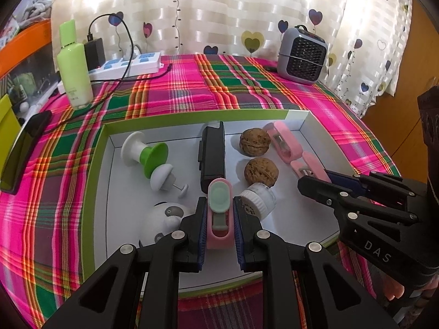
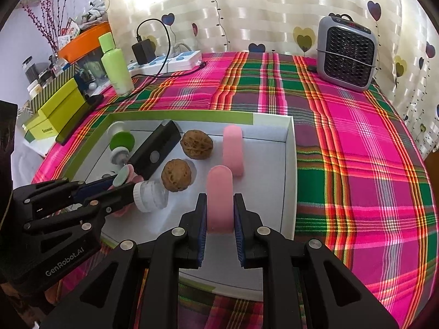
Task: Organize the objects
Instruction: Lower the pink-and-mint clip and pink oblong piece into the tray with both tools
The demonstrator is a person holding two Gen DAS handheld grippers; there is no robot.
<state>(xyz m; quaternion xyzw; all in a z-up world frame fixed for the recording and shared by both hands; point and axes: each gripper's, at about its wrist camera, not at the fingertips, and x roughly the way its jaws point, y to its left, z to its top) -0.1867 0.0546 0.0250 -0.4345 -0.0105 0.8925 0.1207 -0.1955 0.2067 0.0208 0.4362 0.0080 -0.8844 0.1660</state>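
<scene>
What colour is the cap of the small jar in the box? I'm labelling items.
White, a ribbed cap; clearest in the left wrist view.

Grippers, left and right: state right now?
Left gripper: shut on a pink clip with a mint pad.
Right gripper: shut on a plain pink clip.

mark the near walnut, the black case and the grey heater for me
near walnut [image 1: 261, 170], left wrist view, middle of its shell
black case [image 1: 212, 156], left wrist view, its top face
grey heater [image 2: 347, 58], right wrist view, front grille
</scene>
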